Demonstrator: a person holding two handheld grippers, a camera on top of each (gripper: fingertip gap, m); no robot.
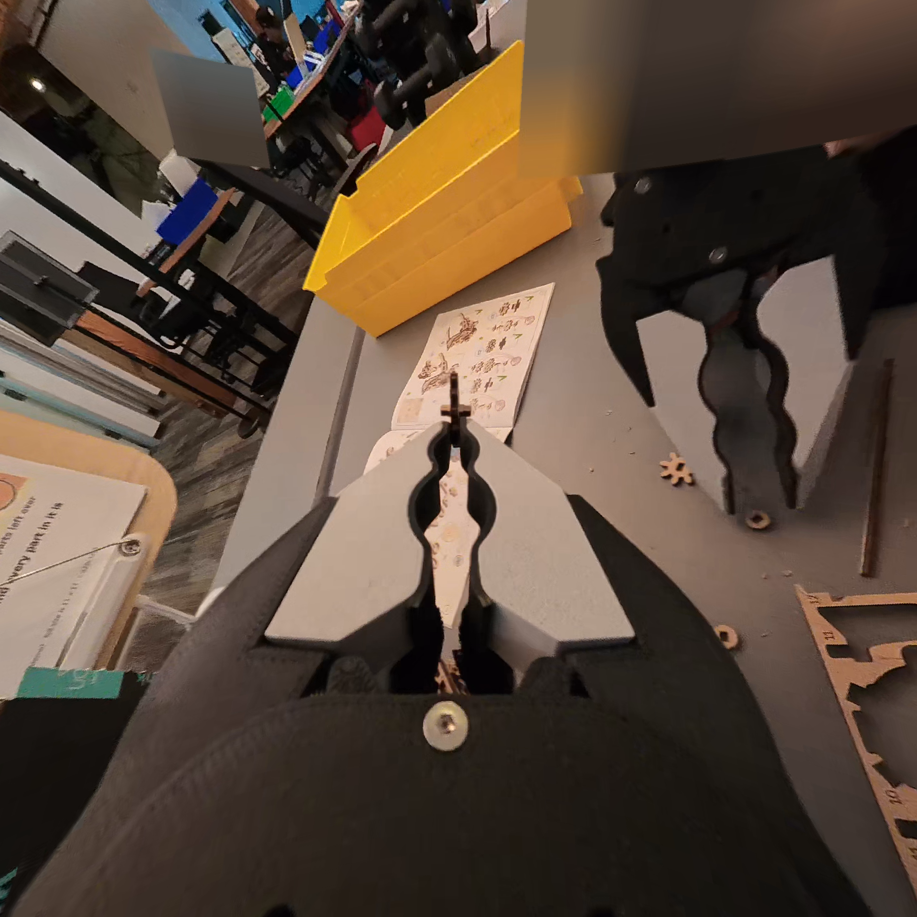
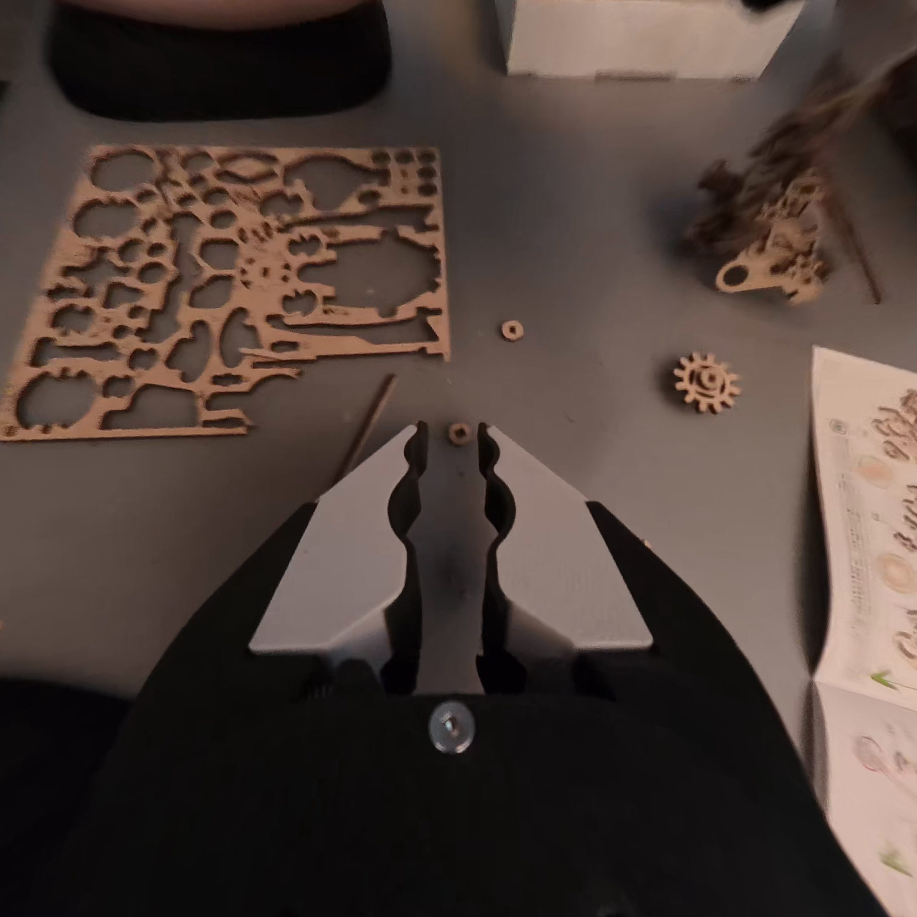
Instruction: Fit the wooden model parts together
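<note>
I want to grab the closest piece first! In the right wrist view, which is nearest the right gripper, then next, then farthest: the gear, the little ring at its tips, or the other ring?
1. Ring at the tips, between the right gripper's open fingers.
2. Other ring, ahead, slightly right.
3. Gear, far right.

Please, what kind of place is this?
Probably a shared workshop or lab: a grey worktable with a punched-out wooden parts sheet and an instruction booklet, a yellow bin, and more cluttered desks behind.
</note>
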